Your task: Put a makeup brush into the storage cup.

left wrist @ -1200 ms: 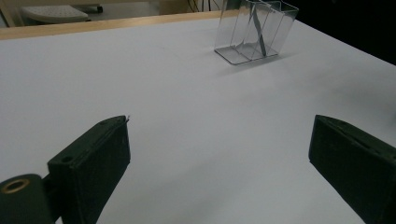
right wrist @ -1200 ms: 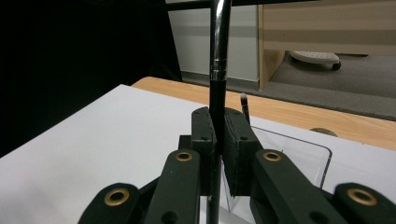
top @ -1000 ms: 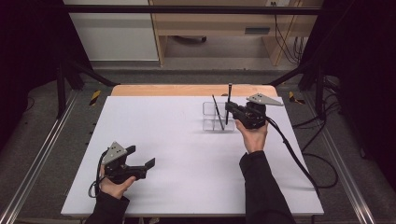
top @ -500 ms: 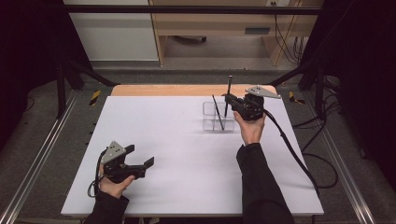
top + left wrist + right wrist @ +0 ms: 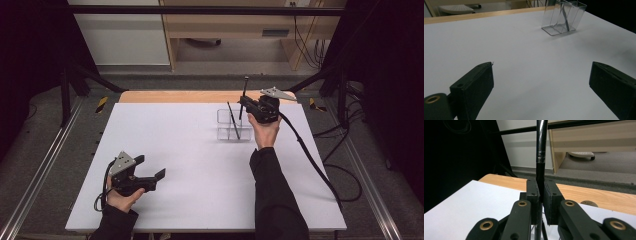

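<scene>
A clear plastic holder (image 5: 226, 133) (image 5: 554, 18) with several compartments stands at the table's far right. One dark pen (image 5: 232, 120) (image 5: 566, 22) leans inside it. My right gripper (image 5: 247, 105) (image 5: 541, 195) is shut on a second pen (image 5: 244, 95) (image 5: 541, 157), black below and silver above. That pen stands nearly upright over the holder's far side. I cannot tell whether its lower tip is inside. My left gripper (image 5: 153, 176) (image 5: 541, 80) rests open near the table's front left corner, with nothing between its jaws.
The white table top (image 5: 190, 150) has a wooden strip (image 5: 165, 96) along its far edge. The right gripper's cable (image 5: 310, 160) trails off over the right side of the table. Beyond the table stand a wooden desk (image 5: 240, 25) and black frame bars.
My right gripper has moved up and away from the person with the pen, which now stands higher over the holder. The left gripper has stayed where it was.
</scene>
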